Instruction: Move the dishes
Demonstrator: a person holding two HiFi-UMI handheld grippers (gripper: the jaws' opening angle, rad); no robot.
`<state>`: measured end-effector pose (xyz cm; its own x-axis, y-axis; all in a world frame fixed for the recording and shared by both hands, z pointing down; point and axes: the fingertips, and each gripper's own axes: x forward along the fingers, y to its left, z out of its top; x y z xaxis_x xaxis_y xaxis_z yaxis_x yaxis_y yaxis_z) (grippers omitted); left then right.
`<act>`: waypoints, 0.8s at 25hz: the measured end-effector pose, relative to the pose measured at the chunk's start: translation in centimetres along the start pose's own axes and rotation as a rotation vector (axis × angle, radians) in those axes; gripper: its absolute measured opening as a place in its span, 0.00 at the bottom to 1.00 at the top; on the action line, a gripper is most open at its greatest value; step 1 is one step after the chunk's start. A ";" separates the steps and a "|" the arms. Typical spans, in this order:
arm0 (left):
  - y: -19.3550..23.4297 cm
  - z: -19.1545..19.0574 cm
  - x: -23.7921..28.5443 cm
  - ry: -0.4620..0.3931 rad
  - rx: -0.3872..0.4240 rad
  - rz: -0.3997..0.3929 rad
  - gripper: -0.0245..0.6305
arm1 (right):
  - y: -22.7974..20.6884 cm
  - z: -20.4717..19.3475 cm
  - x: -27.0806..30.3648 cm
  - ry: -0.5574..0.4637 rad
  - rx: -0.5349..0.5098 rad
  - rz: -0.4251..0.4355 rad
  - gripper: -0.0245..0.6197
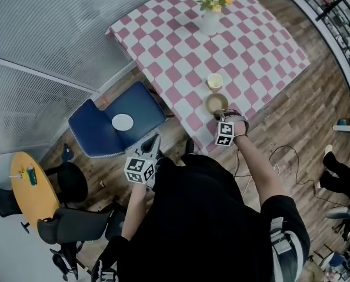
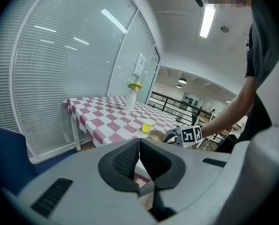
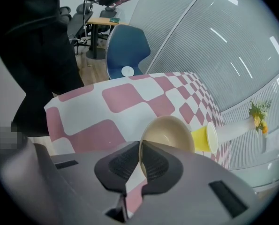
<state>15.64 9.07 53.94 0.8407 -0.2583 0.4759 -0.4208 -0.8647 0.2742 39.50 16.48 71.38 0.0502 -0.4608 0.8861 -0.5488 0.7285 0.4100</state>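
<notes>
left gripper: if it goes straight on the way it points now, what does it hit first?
Probably the hanging edge of the checked tablecloth, just left of the bowl; nothing stands nearer in the left gripper view. Depth is unclear.

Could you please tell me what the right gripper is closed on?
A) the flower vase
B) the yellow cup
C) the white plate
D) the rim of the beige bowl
D: the right gripper view shows the right gripper with its fingers pinching the rim of the beige bowl, while the yellow cup stands free beside it.
</notes>
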 end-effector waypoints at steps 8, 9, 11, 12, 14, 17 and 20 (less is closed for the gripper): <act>-0.1 0.2 -0.1 -0.010 0.001 0.004 0.07 | -0.6 1.2 -0.5 -0.055 -0.026 -0.027 0.28; -0.1 0.3 -0.2 -0.010 0.002 0.003 0.07 | -0.8 1.3 -0.6 -0.057 -0.026 -0.038 0.31; -0.1 0.3 -0.4 -0.008 0.006 -0.002 0.07 | -1.2 1.4 -0.8 -0.065 -0.027 -0.066 0.40; -0.1 0.3 -0.4 -0.009 0.007 -0.005 0.07 | -1.4 1.5 -0.9 -0.069 -0.028 -0.079 0.44; 0.0 0.3 -0.4 -0.010 0.011 -0.011 0.07 | -1.5 1.7 -1.1 -0.079 -0.029 -0.096 0.52; 0.1 0.3 -0.5 -0.011 0.016 -0.022 0.07 | -1.3 1.8 -1.5 -0.083 -0.027 -0.109 0.57; 0.4 0.3 -0.9 -0.011 0.020 -0.031 0.07 | -1.0 2.2 -1.8 -0.078 -0.018 -0.111 0.58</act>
<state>14.85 8.81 53.34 0.8568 -0.2361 0.4585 -0.3880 -0.8808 0.2714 38.15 15.45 68.93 0.0447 -0.5768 0.8157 -0.5282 0.6794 0.5093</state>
